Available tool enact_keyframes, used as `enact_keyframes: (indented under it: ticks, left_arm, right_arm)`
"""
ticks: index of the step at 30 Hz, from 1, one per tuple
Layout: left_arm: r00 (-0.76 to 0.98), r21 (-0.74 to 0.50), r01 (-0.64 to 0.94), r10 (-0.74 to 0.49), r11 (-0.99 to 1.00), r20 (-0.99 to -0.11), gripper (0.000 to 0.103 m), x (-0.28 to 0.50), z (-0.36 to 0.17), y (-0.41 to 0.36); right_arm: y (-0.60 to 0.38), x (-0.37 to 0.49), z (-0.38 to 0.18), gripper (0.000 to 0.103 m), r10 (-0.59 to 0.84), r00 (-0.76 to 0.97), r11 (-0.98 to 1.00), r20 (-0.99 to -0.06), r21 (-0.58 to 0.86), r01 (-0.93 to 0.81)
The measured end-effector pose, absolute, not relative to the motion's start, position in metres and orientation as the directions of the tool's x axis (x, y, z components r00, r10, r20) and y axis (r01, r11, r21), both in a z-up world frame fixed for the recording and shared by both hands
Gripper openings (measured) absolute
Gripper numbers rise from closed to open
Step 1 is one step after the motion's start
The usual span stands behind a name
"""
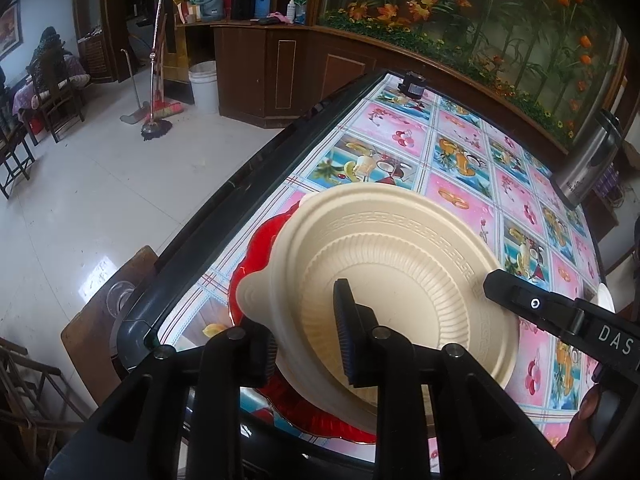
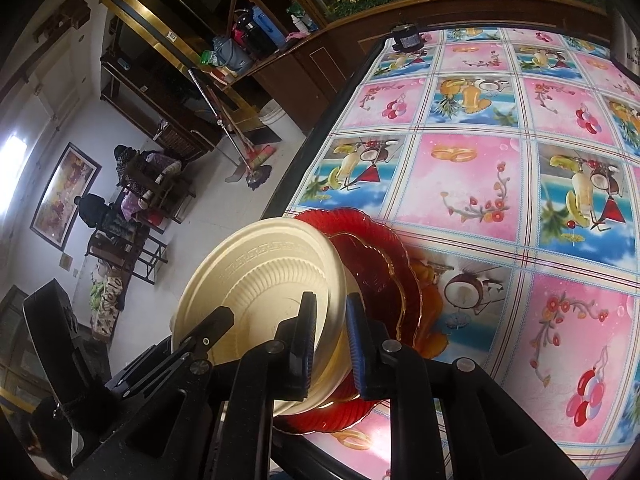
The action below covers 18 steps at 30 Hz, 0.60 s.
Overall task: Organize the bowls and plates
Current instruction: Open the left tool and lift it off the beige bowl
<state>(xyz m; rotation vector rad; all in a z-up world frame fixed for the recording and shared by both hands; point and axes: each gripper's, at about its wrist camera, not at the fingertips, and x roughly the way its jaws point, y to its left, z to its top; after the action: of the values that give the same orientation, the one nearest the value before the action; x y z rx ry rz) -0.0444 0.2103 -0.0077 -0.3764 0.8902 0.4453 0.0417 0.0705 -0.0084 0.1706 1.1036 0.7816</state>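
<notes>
Both grippers, left (image 1: 308,330) and right (image 2: 330,340), jaws clamping cream bowl (image 1: 392,264) rim over red plate (image 2: 380,264).

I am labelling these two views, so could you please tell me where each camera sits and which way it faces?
Left wrist: on the left gripper, facing along the table's left edge; its fingers straddle the cream bowl's rim.
Right wrist: on the right gripper, looking across the table; its fingers straddle the bowl's opposite rim.
Shared: bowl, red plate, tablecloth, each other's gripper.
</notes>
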Motion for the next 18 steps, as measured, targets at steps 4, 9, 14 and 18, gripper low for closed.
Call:
enact_keyframes:
  ticks: [4, 9, 14, 18]
  left_arm:
    - [0.56, -0.155, -0.508, 0.188, 0.847, -0.807, 0.048, -0.046, -0.005, 0.209]
    - [0.593, -0.153, -0.526, 0.231, 0.837, -0.772, 0.066, -0.055, 0.006, 0.209]
    - [0.6, -0.149, -0.54, 0.255, 0.829, -0.758, 0.069, -0.057, 0.01, 0.21]
    - [0.603, -0.144, -0.541, 0.262, 0.829, -0.753, 0.069, -0.058, 0.013, 0.21]
  right_arm:
    - [0.07, 0.041, -0.006, 0.02, 0.641, 0.225, 0.728, -0.734, 0.49, -0.48]
    - [0.065, 0.042, -0.005, 0.036, 0.652, 0.231, 0.725, -0.722, 0.505, -0.467]
    - [0.063, 0.042, -0.003, 0.04, 0.663, 0.229, 0.719, -0.713, 0.52, -0.462]
    - [0.062, 0.041, -0.003, 0.044, 0.669, 0.226, 0.713, -0.708, 0.526, -0.463]
